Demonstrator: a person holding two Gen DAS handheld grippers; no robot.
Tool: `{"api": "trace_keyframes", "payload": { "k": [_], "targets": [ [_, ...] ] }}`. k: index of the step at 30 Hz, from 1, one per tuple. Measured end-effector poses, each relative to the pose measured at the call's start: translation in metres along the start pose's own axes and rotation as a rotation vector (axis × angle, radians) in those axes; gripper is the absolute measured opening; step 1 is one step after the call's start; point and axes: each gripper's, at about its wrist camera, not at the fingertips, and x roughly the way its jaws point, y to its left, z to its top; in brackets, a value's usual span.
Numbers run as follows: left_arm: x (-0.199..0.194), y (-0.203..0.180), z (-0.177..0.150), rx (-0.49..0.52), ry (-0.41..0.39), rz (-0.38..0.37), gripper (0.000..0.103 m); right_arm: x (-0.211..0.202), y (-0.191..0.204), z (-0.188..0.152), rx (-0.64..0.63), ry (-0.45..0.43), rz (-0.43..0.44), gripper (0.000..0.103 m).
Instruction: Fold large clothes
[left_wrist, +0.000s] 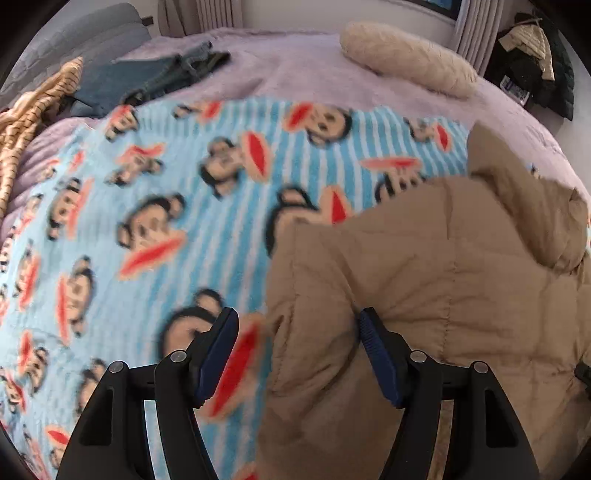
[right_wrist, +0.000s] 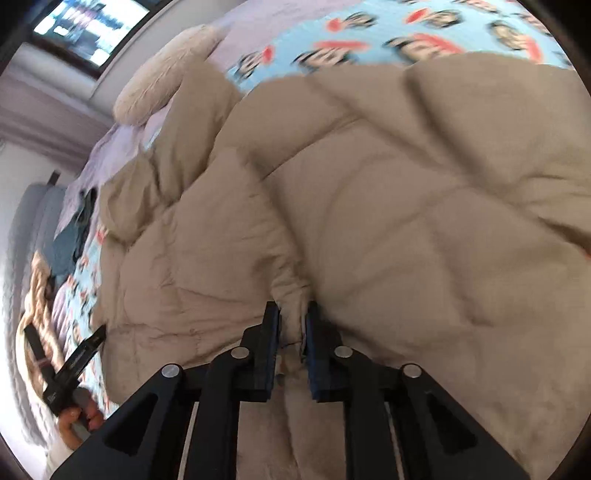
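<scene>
A tan quilted puffer jacket (left_wrist: 443, 280) lies on a blue striped monkey-print blanket (left_wrist: 155, 221) on the bed. My left gripper (left_wrist: 299, 325) is open, its fingers straddling the jacket's left edge without gripping it. In the right wrist view the jacket (right_wrist: 388, 184) fills the frame. My right gripper (right_wrist: 291, 314) is shut on a pinched fold of the jacket's fabric. The left gripper (right_wrist: 74, 365) shows at the lower left of that view, held in a hand.
A cream fluffy pillow (left_wrist: 406, 59) lies at the bed's far side. Folded jeans (left_wrist: 155, 77) and a tan striped garment (left_wrist: 33, 114) lie at the far left. Dark clothes (left_wrist: 535, 59) pile at the far right. The lilac bedspread (left_wrist: 295, 66) surrounds the blanket.
</scene>
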Motion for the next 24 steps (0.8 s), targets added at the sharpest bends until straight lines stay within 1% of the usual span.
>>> {"api": "trace_keyframes", "payload": {
  "k": [2,3,5,7,9,11,13,14,16,17,19,20,21,22,23,24],
  "targets": [
    [-0.018,0.009,0.005,-0.009,-0.042,-0.003,0.07,-0.024,-0.005,0.002,0.021,-0.088,-0.04,0.016],
    [-0.024,0.013,0.006,-0.015,-0.051,-0.006,0.07,-0.036,-0.007,0.004,0.026,-0.136,-0.033,0.016],
    [-0.033,0.02,0.004,-0.026,-0.063,0.003,0.07,-0.043,-0.001,0.012,0.008,-0.163,0.004,0.016],
    [-0.034,0.021,-0.003,-0.026,-0.052,0.02,0.07,-0.039,0.012,0.022,-0.038,-0.155,0.048,0.016],
    [-0.027,0.02,-0.017,-0.025,-0.022,0.042,0.07,-0.026,0.031,0.029,-0.094,-0.142,0.086,0.015],
    [-0.018,0.017,-0.029,-0.031,0.02,0.042,0.07,-0.009,0.039,0.032,-0.126,-0.121,0.078,0.015],
    [-0.008,0.014,-0.038,-0.029,0.033,0.042,0.07,0.014,0.042,0.034,-0.125,-0.093,0.049,0.016],
    [-0.005,0.012,-0.04,-0.02,0.028,0.05,0.07,0.025,0.038,0.034,-0.115,-0.079,0.03,0.01],
    [0.001,0.009,-0.044,-0.004,0.027,0.057,0.071,0.037,0.024,0.031,-0.083,-0.063,0.037,0.006],
    [0.002,0.009,-0.045,-0.005,0.027,0.059,0.072,0.038,0.018,0.031,-0.063,-0.062,0.048,0.003],
    [0.001,0.009,-0.045,-0.008,0.027,0.061,0.072,0.029,0.013,0.03,-0.034,-0.061,0.06,0.003],
    [0.0,0.01,-0.044,-0.006,0.031,0.064,0.072,0.025,0.01,0.03,-0.031,-0.063,0.052,0.004],
    [-0.001,0.01,-0.044,-0.001,0.036,0.072,0.072,0.018,0.008,0.031,-0.029,-0.064,0.045,0.009],
    [-0.003,0.01,-0.043,0.004,0.038,0.079,0.072,0.01,0.002,0.031,-0.025,-0.064,0.039,0.01],
    [-0.007,0.009,-0.042,0.013,0.04,0.089,0.072,0.006,-0.003,0.031,-0.019,-0.063,0.047,0.01],
    [-0.01,0.008,-0.041,0.02,0.042,0.096,0.072,-0.003,-0.011,0.031,-0.002,-0.058,0.064,0.013]
  ]
}}
